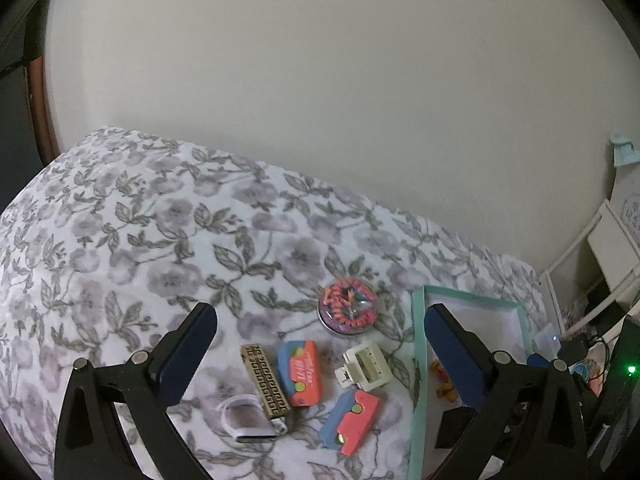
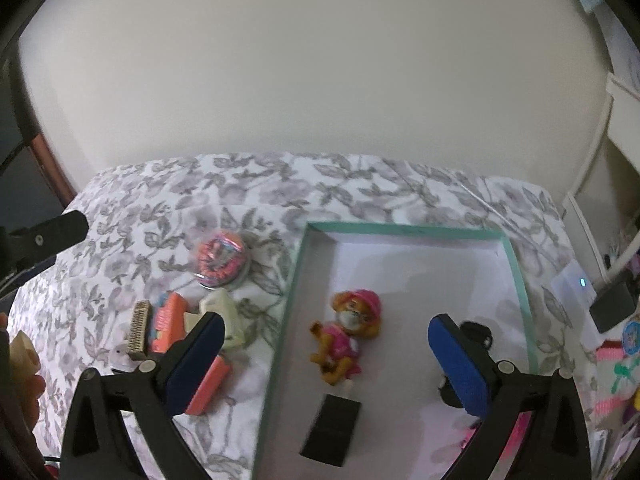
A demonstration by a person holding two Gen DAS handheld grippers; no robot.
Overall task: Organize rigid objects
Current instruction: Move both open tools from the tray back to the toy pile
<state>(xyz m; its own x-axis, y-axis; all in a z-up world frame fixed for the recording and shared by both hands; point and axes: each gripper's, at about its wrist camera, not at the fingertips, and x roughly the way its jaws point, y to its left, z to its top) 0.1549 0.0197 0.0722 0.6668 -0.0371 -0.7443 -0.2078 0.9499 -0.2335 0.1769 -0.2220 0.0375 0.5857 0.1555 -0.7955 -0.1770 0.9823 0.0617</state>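
Observation:
My left gripper [image 1: 320, 344] is open above a cluster on the floral bedspread [image 1: 120, 240]: a round tin [image 1: 347, 310], a gold patterned bar [image 1: 266, 380], two orange-and-blue cases [image 1: 301, 372] [image 1: 352, 420], a cream hair claw [image 1: 366, 366] and a white ring-shaped piece [image 1: 244, 420]. Nothing is between its fingers. My right gripper [image 2: 324, 360] is open over the mint-rimmed white box [image 2: 400, 228]. Inside the box lie a pink-and-orange dog figure [image 2: 344, 336], a black block [image 2: 334, 428] and a dark item [image 2: 476, 332] partly hidden by the right finger.
A plain wall rises behind the bed. White furniture [image 2: 616, 128] and a white device with a blue light [image 2: 572, 284] stand to the right. Cables and a green light [image 1: 631, 369] lie off the bed's right edge. A hand [image 2: 24, 368] shows at far left.

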